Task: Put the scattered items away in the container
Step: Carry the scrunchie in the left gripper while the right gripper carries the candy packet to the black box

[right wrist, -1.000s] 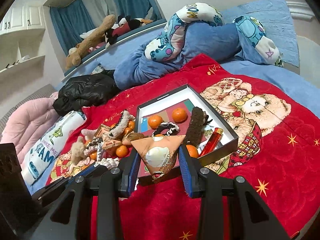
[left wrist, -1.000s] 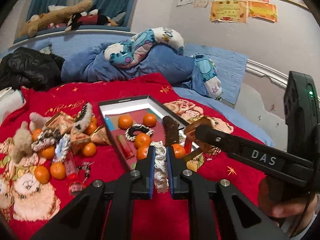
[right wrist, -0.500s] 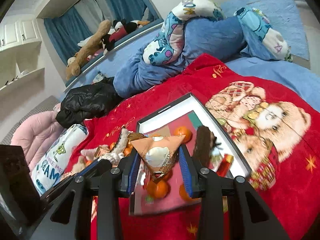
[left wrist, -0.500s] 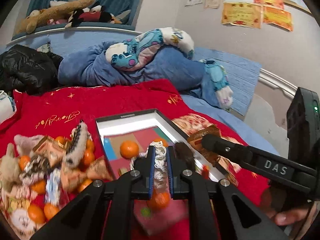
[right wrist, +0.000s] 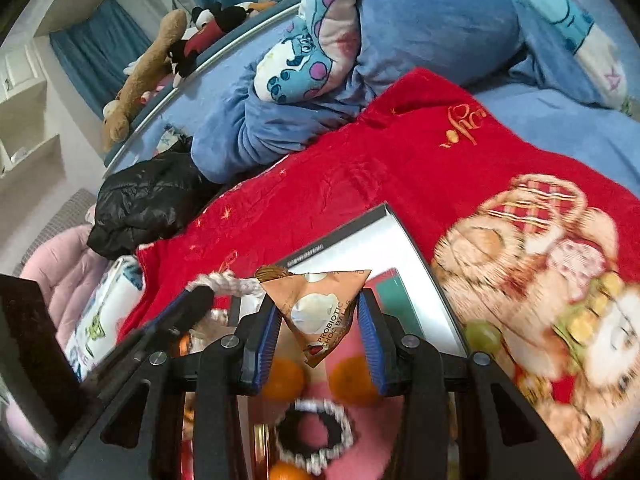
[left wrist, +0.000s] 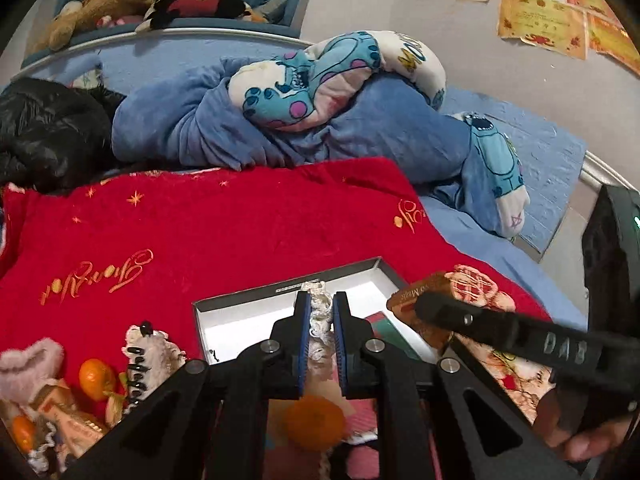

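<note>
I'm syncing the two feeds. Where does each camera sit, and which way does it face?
Left wrist: behind the left claw, over the box, facing the headboard; its fingers pinch a lace scrunchie; right claw's arm crosses.
Right wrist: behind the right claw, holding a snack packet.
Shared: box, red blanket, oranges.

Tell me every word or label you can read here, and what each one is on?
"PROBIOTIC CHOC BALLS": on the snack packet held by the right gripper.
"DAS": on the right gripper's arm, seen tilted from the left camera.
Gold script on the red blanket: upside down, unreadable.
Box rim label: too small.
Wall certificates: too blurred.
</note>
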Demonstrator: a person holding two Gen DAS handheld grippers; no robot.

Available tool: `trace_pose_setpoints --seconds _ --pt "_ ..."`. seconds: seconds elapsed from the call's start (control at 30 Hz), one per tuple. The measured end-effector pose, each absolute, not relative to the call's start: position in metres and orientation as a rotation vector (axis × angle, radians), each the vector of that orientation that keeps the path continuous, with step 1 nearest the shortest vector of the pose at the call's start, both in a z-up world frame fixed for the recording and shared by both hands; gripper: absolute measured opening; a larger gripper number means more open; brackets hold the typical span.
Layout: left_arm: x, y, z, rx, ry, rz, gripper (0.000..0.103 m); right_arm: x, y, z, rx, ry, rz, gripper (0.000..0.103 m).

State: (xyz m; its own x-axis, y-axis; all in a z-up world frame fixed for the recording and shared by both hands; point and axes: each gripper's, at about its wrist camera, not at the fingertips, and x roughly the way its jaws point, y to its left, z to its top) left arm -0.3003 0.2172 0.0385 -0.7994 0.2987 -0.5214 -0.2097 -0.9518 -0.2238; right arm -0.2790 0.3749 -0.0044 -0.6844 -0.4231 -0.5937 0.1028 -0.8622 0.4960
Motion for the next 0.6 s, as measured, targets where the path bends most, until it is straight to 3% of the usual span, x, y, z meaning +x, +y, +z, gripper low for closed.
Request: trace_pose_setpoints --seconds 0.2,0.6 --pt "-0.325 0.212 -0.001 -0.942 -0.251 2.669 0.011 -0.31 0.371 -0.024 1.142 -0.554 -2.597 0.038" --pt "-0.323 0.214 -0.006 -0.965 -0.217 2.693 0.011 -0.318 0.365 -0.047 1.261 -0.49 -2.594 0.041"
